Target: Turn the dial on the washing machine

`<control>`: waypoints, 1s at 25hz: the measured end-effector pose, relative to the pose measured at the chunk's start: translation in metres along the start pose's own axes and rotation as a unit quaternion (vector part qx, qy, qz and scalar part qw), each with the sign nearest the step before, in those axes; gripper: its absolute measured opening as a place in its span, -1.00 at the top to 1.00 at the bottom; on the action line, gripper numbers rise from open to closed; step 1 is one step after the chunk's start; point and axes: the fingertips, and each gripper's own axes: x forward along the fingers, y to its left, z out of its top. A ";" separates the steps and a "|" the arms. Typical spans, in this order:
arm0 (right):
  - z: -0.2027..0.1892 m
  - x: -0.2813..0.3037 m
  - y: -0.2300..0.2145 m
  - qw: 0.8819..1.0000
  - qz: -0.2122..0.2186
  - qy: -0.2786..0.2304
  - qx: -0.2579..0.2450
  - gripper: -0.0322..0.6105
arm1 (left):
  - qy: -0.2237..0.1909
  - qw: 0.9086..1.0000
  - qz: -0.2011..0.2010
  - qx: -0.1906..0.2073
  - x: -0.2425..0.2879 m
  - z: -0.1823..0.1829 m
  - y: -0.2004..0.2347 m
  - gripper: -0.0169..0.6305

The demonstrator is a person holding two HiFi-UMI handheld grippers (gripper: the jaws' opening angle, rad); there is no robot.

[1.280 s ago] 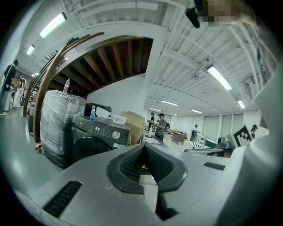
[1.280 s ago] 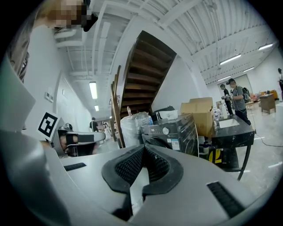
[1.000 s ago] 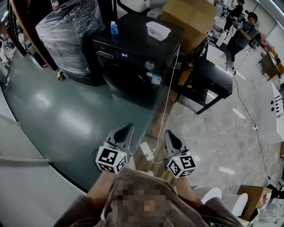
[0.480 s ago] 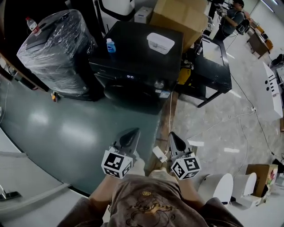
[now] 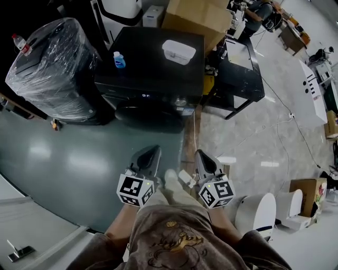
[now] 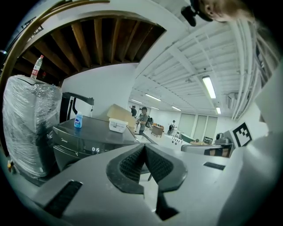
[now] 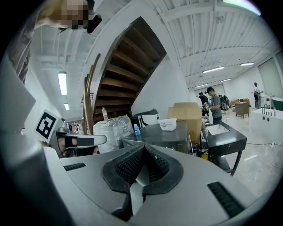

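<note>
The black washing machine [image 5: 153, 79] stands ahead of me, its lit display [image 5: 145, 96] on the front panel. The round dial [image 5: 181, 102] sits small at the panel's right end. Both grippers hang low and well short of the machine. My left gripper [image 5: 151, 153] is shut with nothing between its pads. My right gripper [image 5: 200, 156] is also shut and empty. In the left gripper view the washing machine [image 6: 88, 137] lies beyond the closed left gripper [image 6: 144, 149]. The right gripper view shows the machine's top [image 7: 163, 131] far past the right gripper [image 7: 144, 149].
A blue bottle [image 5: 119, 59] and a white container [image 5: 179, 51] rest on the machine's top. A plastic-wrapped bundle [image 5: 50, 68] stands left of it, a cardboard box [image 5: 198, 16] behind, a black table [image 5: 237, 71] to the right. A white cable [image 5: 194, 138] crosses the floor. White stools [image 5: 259, 211] stand at lower right.
The washing machine has shifted lower and more central in the head view as I came nearer. Both grippers stay shut, low and side by side.
</note>
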 end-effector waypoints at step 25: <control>-0.033 0.095 -0.038 0.998 -0.019 0.067 0.005 0.05 | 0.017 1.000 -0.013 0.003 0.044 -0.003 0.016 0.95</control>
